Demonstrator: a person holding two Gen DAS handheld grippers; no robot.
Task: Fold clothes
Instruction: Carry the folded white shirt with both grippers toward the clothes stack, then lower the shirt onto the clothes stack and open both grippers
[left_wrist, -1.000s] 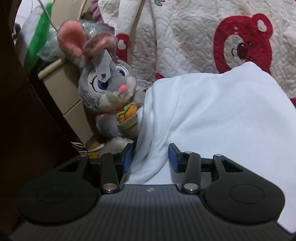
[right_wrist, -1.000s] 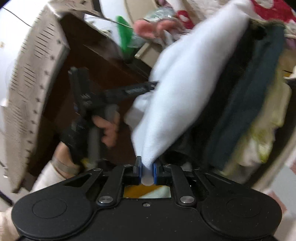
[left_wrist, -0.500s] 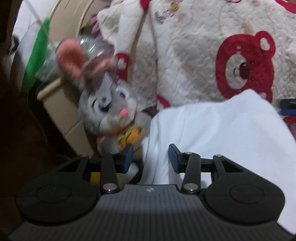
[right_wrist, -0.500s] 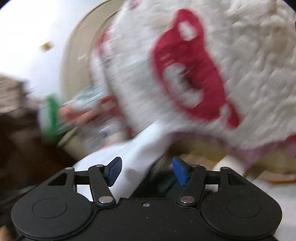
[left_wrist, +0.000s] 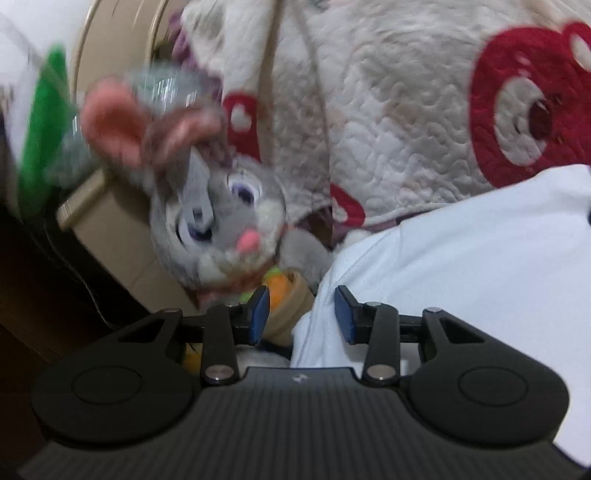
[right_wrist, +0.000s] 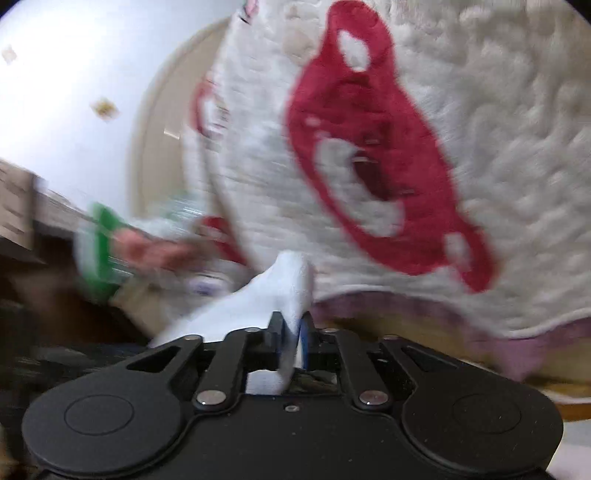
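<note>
Quilted blanket, cream w/ red bear prints, fills the upper bkgd in both views; its purple-trimmed lower edge hangs just above and right of the right gripper. White garment occupies the lower right of the left wrist view, its folded left edge running down between the left gripper's fingers. Vs. 0.5 s ago the garment edge sits further right in that view, and the plush rabbit now appears larger and lower, tilted, its orange carrot accessory just beyond the left fingertip; frame is motion-blurred. Left gripper: jaws spread wide, blue pads apart, garment edge lying in the gap but not pressed by either pad. Right gripper: 0.5 s ago jaws were spread w/ cloth passing between; now pressed together, pinching a fold of the white garment, which rises as a small peak above the pads and trails down-left; a strip also shows behind the pads inside the gripper body. Right view heavily blurred. Open room: left of the rabbit a beige headboard/cabinet edge and dark wood furniture close the left side; a green object stands upper left, identity cannot be told. White wall shows upper left in the right wrist view.
</note>
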